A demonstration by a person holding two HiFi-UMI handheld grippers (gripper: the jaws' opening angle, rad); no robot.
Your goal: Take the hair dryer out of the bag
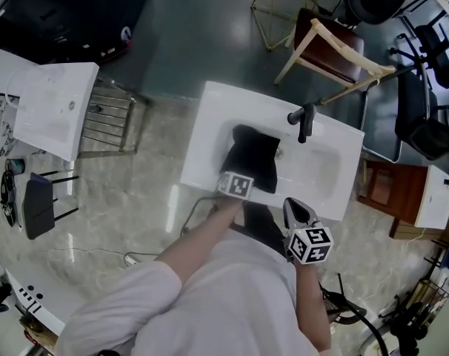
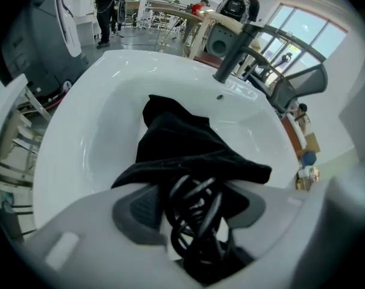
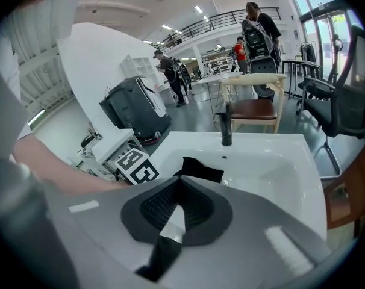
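Observation:
A black fabric bag (image 1: 254, 154) lies in the white sink basin (image 1: 210, 124). In the left gripper view the bag (image 2: 182, 137) sits just ahead, its mouth toward me. A coiled black cord (image 2: 194, 221) sticks out of that mouth. My left gripper (image 2: 197, 191) points steeply down at the bag's near end (image 1: 235, 182). It is open, and the coil fills the gap between its pads. The dryer's body is hidden. My right gripper (image 1: 297, 210) hovers by the sink's front edge, shut and empty (image 3: 181, 182), aimed at the bag (image 3: 200, 168).
A black faucet (image 1: 304, 121) stands at the back of the basin. A wooden chair (image 1: 332, 47) and a black office chair (image 1: 424, 110) are behind the sink. A second white counter (image 1: 47, 106) is at the left, with a metal rack (image 1: 110, 117) beside it. People (image 3: 258, 23) stand far off.

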